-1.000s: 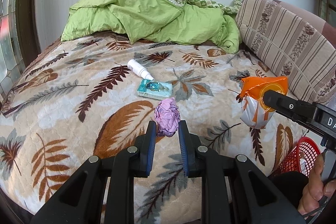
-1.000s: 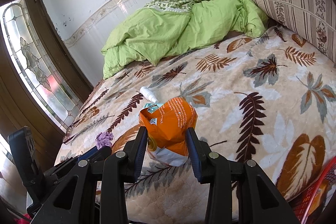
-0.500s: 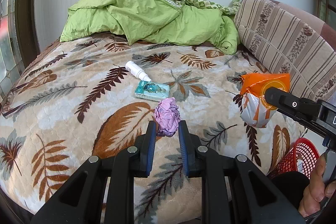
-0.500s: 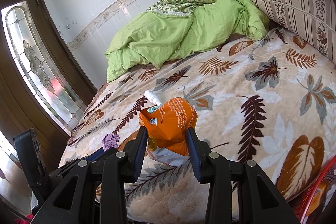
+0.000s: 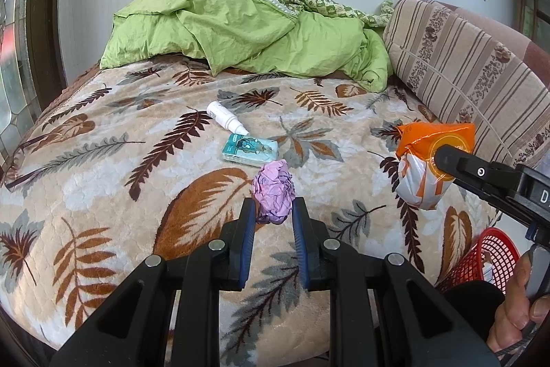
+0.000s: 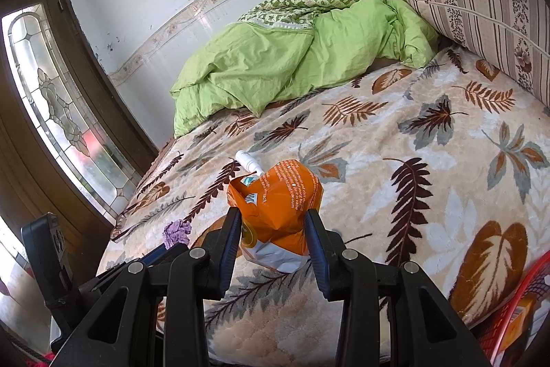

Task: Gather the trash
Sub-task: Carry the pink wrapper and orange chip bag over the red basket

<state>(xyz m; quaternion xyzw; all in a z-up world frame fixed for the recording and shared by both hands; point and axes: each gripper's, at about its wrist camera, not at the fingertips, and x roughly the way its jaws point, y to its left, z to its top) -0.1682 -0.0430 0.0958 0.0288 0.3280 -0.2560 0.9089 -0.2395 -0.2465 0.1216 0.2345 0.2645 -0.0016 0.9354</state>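
Observation:
My left gripper (image 5: 274,212) is shut on a crumpled purple paper ball (image 5: 274,191), held above the leaf-patterned bed. My right gripper (image 6: 271,222) is shut on an orange and white snack bag (image 6: 275,205); the bag also shows in the left wrist view (image 5: 429,160) at the right, above the bed's edge. The purple ball shows small in the right wrist view (image 6: 177,231). A white bottle (image 5: 225,119) and a teal packet (image 5: 250,150) lie on the bed beyond the ball. A red mesh basket (image 5: 481,260) stands on the floor at the bed's right side.
A green duvet (image 5: 247,30) is heaped at the far end of the bed. A striped cushion (image 5: 464,81) lines the right side. A glass-panelled door (image 6: 58,112) stands to the left. The red basket's rim (image 6: 526,284) holds a yellow box.
Both grippers have lifted and pulled back a little from the bed, each still holding its item. The bottle and packet have not moved.

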